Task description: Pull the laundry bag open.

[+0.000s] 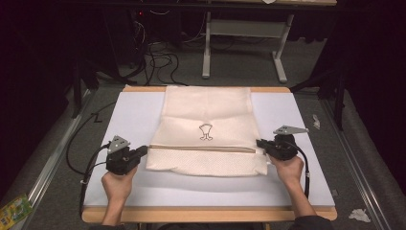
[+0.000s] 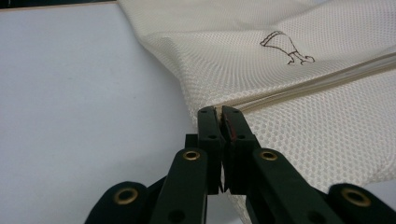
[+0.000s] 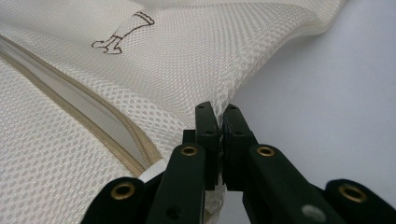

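Note:
A cream mesh bag (image 1: 207,127) with a zip band and a small brown printed figure (image 1: 206,132) lies spread on the white table top (image 1: 129,115). My left gripper (image 1: 143,151) is at the bag's left edge, jaws shut on the mesh beside the zip line (image 2: 219,112). At the bag's right edge my right gripper (image 1: 260,143) has its jaws shut on the mesh edge (image 3: 220,109). The zip (image 3: 121,135) runs to the left of those jaws. Both edges are pinched between the pads, and the bag (image 2: 280,56) lies stretched between the two hands.
The table has wooden rims front and back (image 1: 206,214). Grey floor surrounds it, with cables (image 1: 158,62) and a metal desk frame (image 1: 239,38) beyond. Crumpled paper (image 1: 359,214) and a green packet (image 1: 12,211) lie on the floor.

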`<act>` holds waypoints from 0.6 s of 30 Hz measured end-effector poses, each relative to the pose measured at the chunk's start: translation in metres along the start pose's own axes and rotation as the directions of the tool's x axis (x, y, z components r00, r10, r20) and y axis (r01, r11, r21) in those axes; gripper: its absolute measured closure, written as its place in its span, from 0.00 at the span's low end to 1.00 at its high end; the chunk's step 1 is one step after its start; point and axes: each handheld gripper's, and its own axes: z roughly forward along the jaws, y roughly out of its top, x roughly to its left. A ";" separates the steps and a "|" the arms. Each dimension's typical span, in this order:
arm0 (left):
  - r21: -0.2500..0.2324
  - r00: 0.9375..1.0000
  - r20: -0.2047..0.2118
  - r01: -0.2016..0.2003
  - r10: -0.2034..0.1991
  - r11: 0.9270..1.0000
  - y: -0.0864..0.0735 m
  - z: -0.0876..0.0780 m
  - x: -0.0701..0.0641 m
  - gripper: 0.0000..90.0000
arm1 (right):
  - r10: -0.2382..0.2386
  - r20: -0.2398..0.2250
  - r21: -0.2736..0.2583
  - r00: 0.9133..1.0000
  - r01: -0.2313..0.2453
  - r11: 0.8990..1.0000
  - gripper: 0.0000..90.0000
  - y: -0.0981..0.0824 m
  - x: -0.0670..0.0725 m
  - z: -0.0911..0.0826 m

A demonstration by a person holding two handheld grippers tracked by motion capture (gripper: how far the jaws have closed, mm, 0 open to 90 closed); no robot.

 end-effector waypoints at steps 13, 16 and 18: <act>0.063 0.985 -0.125 -0.112 0.120 0.992 -0.004 0.009 -0.009 0.97 | -0.004 0.032 0.007 0.999 0.004 1.000 0.99 0.007 -0.003 -0.005; 0.079 0.983 -0.131 -0.118 0.127 0.990 -0.006 0.011 -0.010 0.97 | -0.018 0.039 0.012 0.999 0.017 1.000 0.99 0.007 -0.001 -0.007; 0.074 0.988 -0.110 -0.096 0.104 0.993 -0.004 0.010 -0.009 0.97 | -0.008 0.037 0.015 0.999 0.007 1.000 0.99 0.007 -0.001 -0.006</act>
